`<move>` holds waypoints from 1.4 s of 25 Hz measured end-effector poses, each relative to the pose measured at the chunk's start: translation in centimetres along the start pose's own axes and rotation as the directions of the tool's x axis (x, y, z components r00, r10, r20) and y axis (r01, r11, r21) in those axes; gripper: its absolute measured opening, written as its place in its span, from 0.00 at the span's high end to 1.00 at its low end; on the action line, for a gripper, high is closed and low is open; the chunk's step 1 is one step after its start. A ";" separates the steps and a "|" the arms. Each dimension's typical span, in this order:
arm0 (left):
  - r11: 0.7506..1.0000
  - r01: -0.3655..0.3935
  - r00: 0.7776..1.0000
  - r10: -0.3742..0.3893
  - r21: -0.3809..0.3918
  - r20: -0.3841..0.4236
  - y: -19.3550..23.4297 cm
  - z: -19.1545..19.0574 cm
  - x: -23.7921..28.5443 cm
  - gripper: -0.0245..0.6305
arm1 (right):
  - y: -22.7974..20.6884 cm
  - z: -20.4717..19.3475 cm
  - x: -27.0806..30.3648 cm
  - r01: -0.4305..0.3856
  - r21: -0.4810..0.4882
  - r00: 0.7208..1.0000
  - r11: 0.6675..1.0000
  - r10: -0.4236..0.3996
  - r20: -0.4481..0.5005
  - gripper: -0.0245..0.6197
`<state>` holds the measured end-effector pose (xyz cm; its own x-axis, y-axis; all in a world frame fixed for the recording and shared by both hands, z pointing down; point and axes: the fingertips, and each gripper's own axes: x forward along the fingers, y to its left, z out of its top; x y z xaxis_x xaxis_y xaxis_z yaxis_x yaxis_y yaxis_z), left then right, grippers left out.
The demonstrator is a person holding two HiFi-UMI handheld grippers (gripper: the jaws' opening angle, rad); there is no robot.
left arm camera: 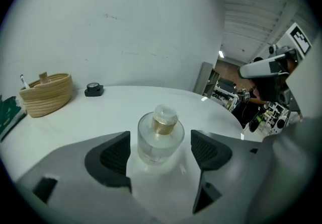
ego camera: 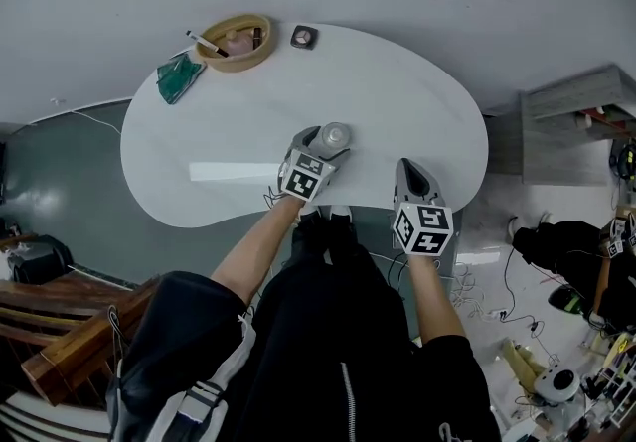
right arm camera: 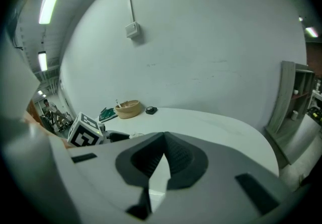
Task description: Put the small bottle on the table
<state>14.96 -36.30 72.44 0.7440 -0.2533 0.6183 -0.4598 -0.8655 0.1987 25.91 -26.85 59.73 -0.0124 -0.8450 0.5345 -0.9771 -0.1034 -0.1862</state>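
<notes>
A small clear glass bottle with a gold neck and clear cap stands upright on the white table, near its front edge. My left gripper is open around it. In the left gripper view the bottle sits between the two dark pads with a gap showing on the right side, and the left pad is close to the glass. My right gripper hovers over the table's front edge to the right of the bottle; in the right gripper view its jaws meet at the tips with nothing between them.
At the table's far left stand a woven basket with a pen in it, a green packet and a small black square object. A grey cabinet stands to the right, with cables and clutter on the floor beyond it.
</notes>
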 end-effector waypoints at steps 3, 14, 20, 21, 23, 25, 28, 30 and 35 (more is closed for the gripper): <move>1.000 -0.007 0.999 0.008 -0.013 0.044 0.0 0.6 -2.5 0.44 | 0.9 1.1 0.0 -0.028 -0.014 0.999 1.000 0.028 0.019 0.96; 0.988 -0.153 0.964 0.149 0.000 0.220 4.0 5.9 -12.0 0.76 | 4.2 7.8 0.4 -0.124 -0.078 0.981 0.989 0.134 0.142 0.96; 0.981 -0.188 0.942 0.166 0.048 0.292 4.6 9.1 -16.2 0.85 | 5.5 9.6 0.2 -0.134 -0.127 0.972 0.983 0.155 0.174 0.96; 0.979 -0.198 0.936 0.174 0.048 0.306 4.8 9.7 -16.9 0.89 | 5.7 9.8 0.1 -0.137 -0.136 0.970 0.981 0.161 0.180 0.96; 0.975 -0.218 0.924 0.189 0.051 0.333 5.1 10.7 -18.1 0.95 | 6.2 10.2 0.1 -0.142 -0.150 0.967 0.978 0.170 0.190 0.96; 0.970 -0.236 0.912 0.199 0.061 0.359 5.3 11.5 -19.2 0.96 | 6.6 10.4 0.1 -0.145 -0.157 0.964 0.977 0.175 0.200 0.96; 0.966 -0.251 0.898 0.208 0.063 0.388 5.4 12.1 -20.3 0.96 | 6.9 10.9 0.0 -0.147 -0.165 0.961 0.975 0.180 0.210 0.96; 0.965 -0.255 0.893 0.211 0.059 0.398 5.4 12.3 -20.7 0.96 | 7.0 11.1 -0.2 -0.149 -0.173 0.959 0.974 0.185 0.216 0.96; 0.964 -0.260 0.887 0.219 0.049 0.407 5.2 12.3 -21.2 0.96 | 7.1 11.2 -0.3 -0.150 -0.193 0.955 0.970 0.193 0.226 0.96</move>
<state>2.80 -40.71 51.03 0.7564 -0.5898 0.2826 -0.6134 -0.7897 -0.0063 21.39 -33.14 49.04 -0.1522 -0.9453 0.2885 -0.9866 0.1278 -0.1018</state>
